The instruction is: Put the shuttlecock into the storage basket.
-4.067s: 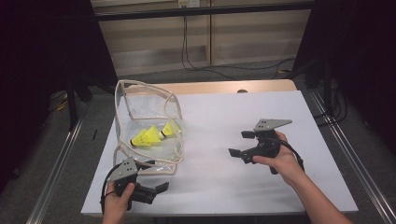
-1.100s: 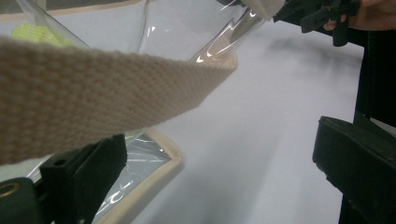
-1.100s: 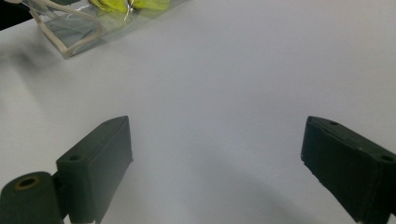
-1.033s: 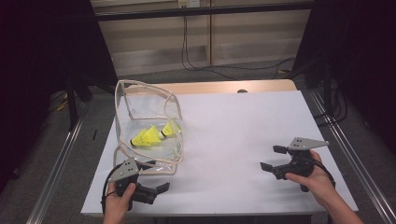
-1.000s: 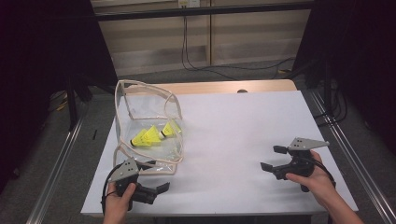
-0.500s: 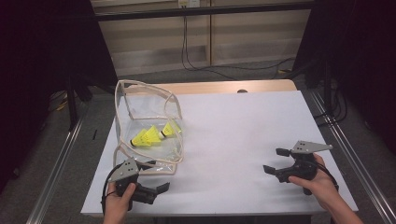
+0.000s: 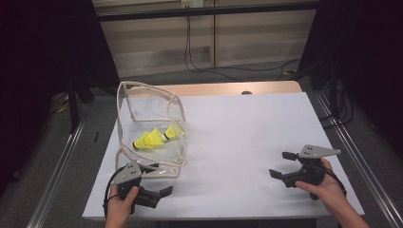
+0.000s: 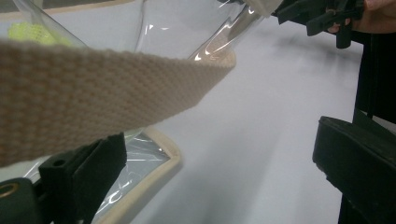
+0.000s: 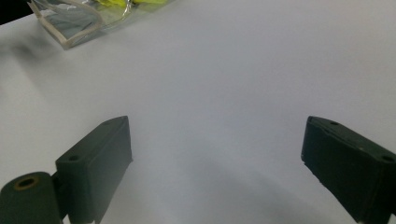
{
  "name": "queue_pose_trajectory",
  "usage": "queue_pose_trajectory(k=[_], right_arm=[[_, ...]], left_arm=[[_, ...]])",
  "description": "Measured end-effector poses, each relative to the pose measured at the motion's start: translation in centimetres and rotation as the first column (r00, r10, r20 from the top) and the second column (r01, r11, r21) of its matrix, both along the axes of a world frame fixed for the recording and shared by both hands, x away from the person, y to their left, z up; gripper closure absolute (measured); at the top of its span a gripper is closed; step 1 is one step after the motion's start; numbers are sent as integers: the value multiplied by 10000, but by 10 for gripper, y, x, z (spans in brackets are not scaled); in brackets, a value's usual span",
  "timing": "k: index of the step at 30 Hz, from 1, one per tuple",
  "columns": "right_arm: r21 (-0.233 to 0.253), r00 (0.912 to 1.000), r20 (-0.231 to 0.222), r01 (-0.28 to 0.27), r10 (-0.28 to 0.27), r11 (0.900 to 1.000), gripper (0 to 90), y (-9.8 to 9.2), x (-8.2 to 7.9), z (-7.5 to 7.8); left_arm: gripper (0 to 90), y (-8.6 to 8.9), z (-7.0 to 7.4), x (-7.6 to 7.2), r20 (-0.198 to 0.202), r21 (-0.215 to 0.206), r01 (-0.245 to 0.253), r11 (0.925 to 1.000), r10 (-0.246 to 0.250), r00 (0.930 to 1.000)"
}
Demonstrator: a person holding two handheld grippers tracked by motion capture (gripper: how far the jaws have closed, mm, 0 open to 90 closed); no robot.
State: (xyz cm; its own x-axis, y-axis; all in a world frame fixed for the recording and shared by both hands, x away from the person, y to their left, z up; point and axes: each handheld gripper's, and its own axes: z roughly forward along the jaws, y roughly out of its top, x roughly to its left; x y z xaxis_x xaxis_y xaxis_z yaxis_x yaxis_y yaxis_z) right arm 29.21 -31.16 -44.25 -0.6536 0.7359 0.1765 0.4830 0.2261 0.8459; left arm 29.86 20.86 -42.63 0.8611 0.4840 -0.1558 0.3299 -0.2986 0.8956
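A clear plastic bag (image 7: 173,102) with beige webbing trim stands open on the left of the white table (image 7: 237,128). Two yellow shuttlecocks (image 7: 148,139) lie inside it. My left gripper (image 7: 160,179) sits at the bag's near corner, open. In the left gripper view a beige strap (image 8: 93,88) of the bag crosses close above the left jaw, and the gripper (image 8: 219,172) holds nothing. My right gripper (image 7: 281,165) rests open near the table's front right, over bare white surface (image 9: 224,163). The bag (image 9: 70,21) lies far off at that view's top left.
Metal rails (image 7: 57,166) run along both sides of the table, with dark floor and cables beyond. A wooden strip (image 7: 228,89) borders the far edge. The right hand's gripper (image 8: 322,14) shows at the top right of the left gripper view.
The right gripper has drawn back from the middle right of the table to the front right corner, still open. The left gripper and bag have not moved.
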Motion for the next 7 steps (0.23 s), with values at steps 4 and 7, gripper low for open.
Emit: queue_pose_trajectory(k=[4, 7], right_arm=[[28, 10000, 78, 49, -49, 10000, 81, -1, 0, 0], [51, 9999, 105, 86, -86, 10000, 80, -1, 0, 0]], left_arm=[[29, -1, 0, 0, -4, 3, 19, 10000, -19, 10000], [27, -1, 0, 0, 2, 34, 11, 10000, -11, 10000]])
